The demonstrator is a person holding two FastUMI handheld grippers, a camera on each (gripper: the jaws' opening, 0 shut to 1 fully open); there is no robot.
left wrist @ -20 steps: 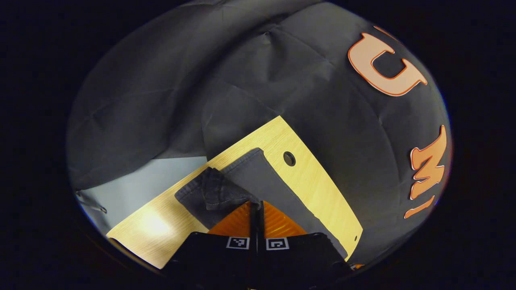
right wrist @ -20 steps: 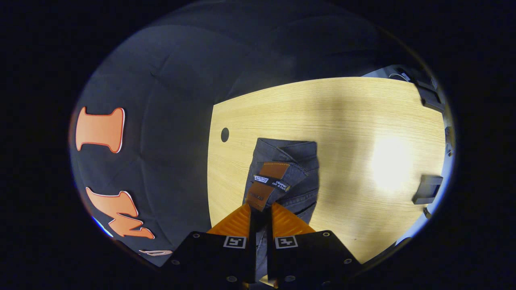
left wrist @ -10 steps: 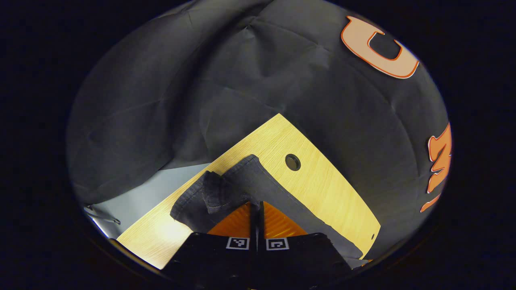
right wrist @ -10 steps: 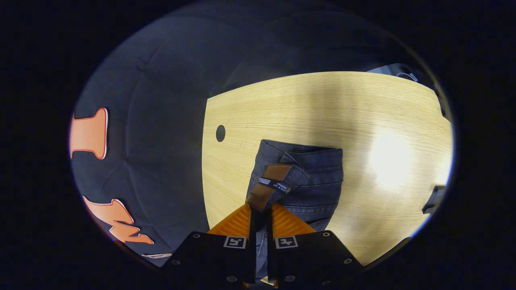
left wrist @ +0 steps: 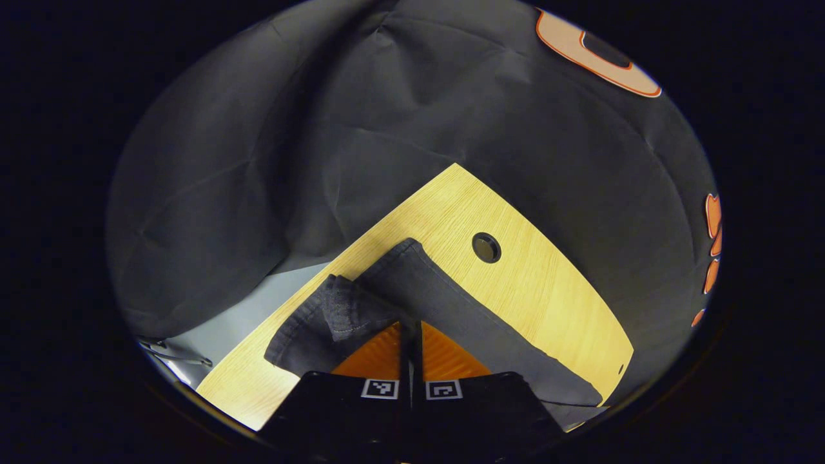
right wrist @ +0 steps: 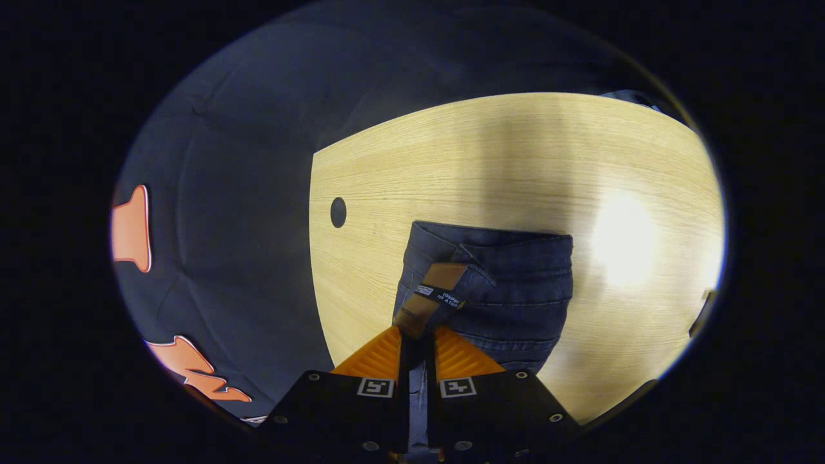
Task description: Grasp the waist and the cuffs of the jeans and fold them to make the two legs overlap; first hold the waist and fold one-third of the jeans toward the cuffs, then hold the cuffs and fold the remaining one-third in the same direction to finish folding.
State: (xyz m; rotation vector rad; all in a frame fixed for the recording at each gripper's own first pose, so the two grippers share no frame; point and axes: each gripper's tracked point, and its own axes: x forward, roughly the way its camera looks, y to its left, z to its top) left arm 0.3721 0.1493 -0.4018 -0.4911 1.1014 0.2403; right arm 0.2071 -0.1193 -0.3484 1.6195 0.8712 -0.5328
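Dark denim jeans (left wrist: 445,303) lie on the light wooden table (left wrist: 548,296) in the left gripper view, a long strip running toward the lower right. My left gripper (left wrist: 410,327) is shut on a bunched fold of the jeans (left wrist: 335,309) lifted near the table's edge. In the right gripper view the jeans' waist (right wrist: 509,283) with its brown leather patch (right wrist: 432,293) is raised off the table (right wrist: 515,167), and my right gripper (right wrist: 416,334) is shut on the waistband by the patch.
A round cable hole (left wrist: 486,247) pierces the table beyond the jeans; the same hole (right wrist: 338,212) sits left of the waist in the right gripper view. The black cloth wall (left wrist: 387,116) hangs just past the table's edges. Grey floor (left wrist: 238,309) shows at the left.
Both grippers have carried the held denim along. In the right gripper view the waist has spread wider across the table; in the left gripper view the table and hole have shifted right.
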